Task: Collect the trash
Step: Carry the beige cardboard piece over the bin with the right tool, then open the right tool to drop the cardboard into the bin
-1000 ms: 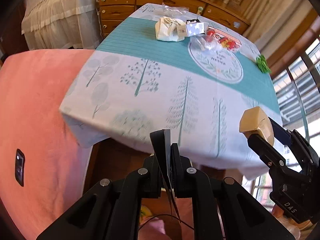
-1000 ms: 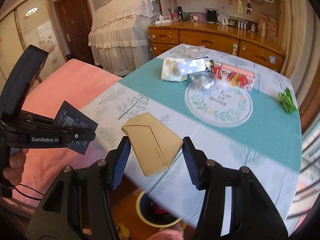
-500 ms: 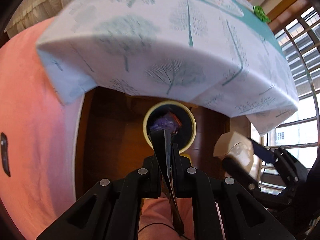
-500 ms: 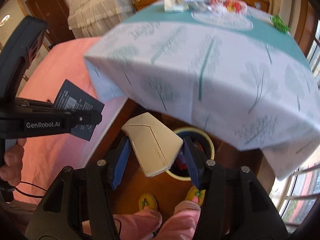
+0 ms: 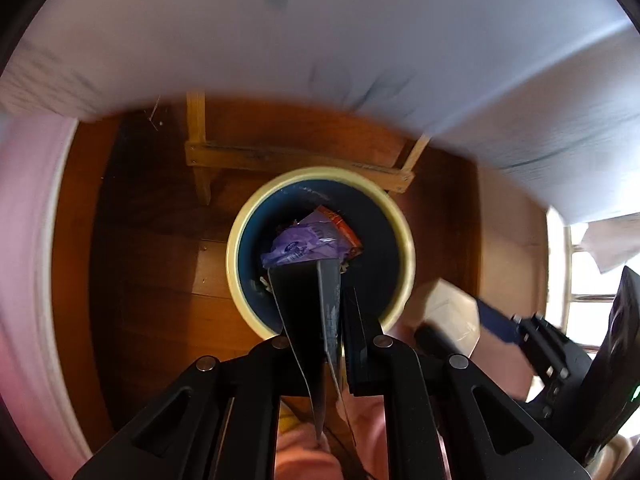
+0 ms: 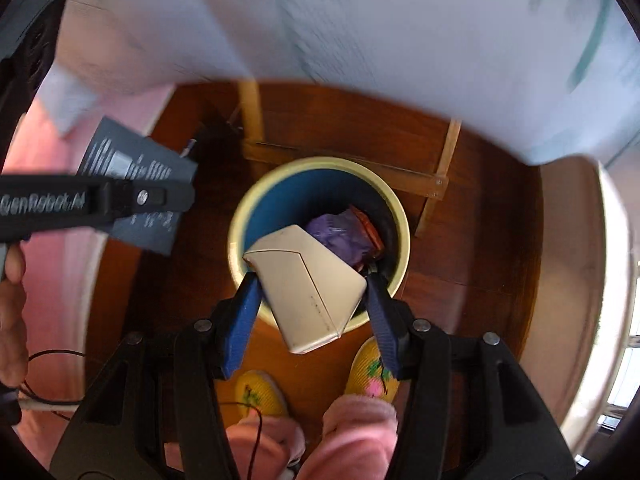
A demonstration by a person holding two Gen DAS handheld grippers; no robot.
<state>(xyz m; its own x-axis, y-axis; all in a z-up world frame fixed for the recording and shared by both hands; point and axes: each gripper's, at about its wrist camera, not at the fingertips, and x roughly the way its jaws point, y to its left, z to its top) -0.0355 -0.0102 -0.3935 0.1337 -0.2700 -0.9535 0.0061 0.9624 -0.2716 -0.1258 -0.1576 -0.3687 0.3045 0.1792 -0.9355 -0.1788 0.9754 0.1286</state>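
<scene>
I have both grippers pointing steeply down over the waste bin (image 5: pixel 320 248), a round tub with a pale yellow rim and blue inside that stands on the wooden floor under the table, just in front of its wooden leg frame (image 5: pixel 296 160). My right gripper (image 6: pixel 312 280) is clamped on a cream paper carton (image 6: pixel 308 284), its blue pads pressing the two flat sides, and the carton hangs over the near half of the bin's mouth. It reads to me as empty card: light, fairly stiff along the folded edges, but ready to buckle if squeezed across the faces, so a hold on the flat sides near the middle, as it is now, seems right. My left gripper (image 5: pixel 316 300) has its jaws together on a thin dark sheet of card (image 5: pixel 308 312), printed with small text, which stands on edge between the pads and points into the bin. That piece looks very light and floppy; I judge it may flutter sideways when freed, so it wants to go low over the opening. Inside the bin already lie a crumpled purple wrapper (image 5: pixel 304 244) and something orange-red (image 5: pixel 340 228) beneath it. The white tablecloth (image 5: pixel 320 40) hangs close above, blurred. Below me I see pink trouser legs (image 6: pixel 320 432) and yellow slippers (image 6: pixel 372 372) just beside the bin.
</scene>
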